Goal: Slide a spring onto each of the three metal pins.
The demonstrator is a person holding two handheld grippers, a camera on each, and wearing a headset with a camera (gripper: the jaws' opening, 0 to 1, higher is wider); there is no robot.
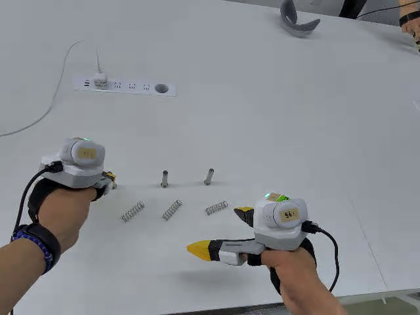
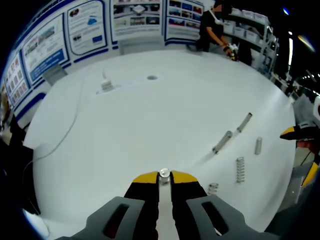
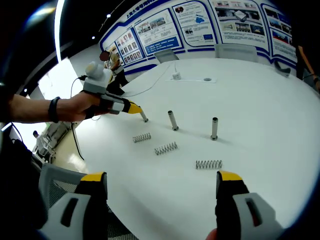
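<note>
Two metal pins (image 1: pixel 165 178) (image 1: pixel 209 176) stand upright on the white table (image 1: pixel 275 118). A third pin (image 2: pixel 163 174) sits between the jaws of my left gripper (image 2: pixel 163 177), which is shut on it and holds it low over the table, left of the other two. In the right gripper view that pin (image 3: pixel 144 118) points down at the tabletop. Three springs (image 1: pixel 132 211) (image 1: pixel 172 209) (image 1: pixel 216 207) lie in a row in front of the pins. My right gripper (image 1: pixel 222 230) hovers open just in front of the rightmost spring (image 3: pixel 209 164), with nothing between its jaws.
A white power strip (image 1: pixel 125 86) with a plug and cable lies at the back left. A grey curved object (image 1: pixel 298 20) rests at the far edge. A person (image 2: pixel 215 25) stands beyond the table. The table's front edge (image 1: pixel 275 303) runs close under my right hand.
</note>
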